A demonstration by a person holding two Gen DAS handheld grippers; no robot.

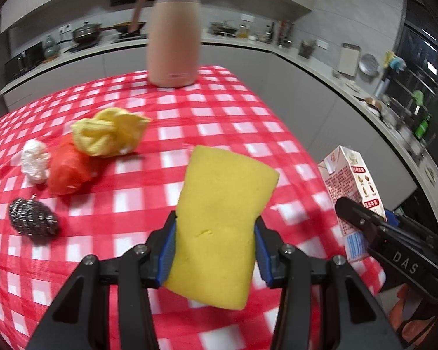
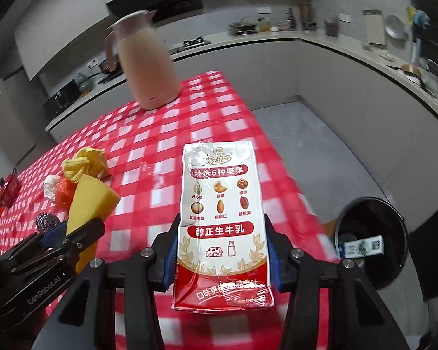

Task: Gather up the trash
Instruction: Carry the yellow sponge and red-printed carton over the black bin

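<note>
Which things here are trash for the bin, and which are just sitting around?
Job:
sponge, in left gripper
milk carton, in right gripper
bin
crumpled wrappers

Just there:
jug
steel scrubber
yellow cloth

Indoor light, fairly dim, overhead. Strong fisheye bend in both views w/ dark vignette at corners. Pink jug (image 1: 173, 33) smeared by motion blur; counter behind it soft too. Soft shadow under the steel scrubber (image 1: 33, 217). Glare on the milk carton (image 2: 223, 218), esp. its crinkled red bottom.
</note>
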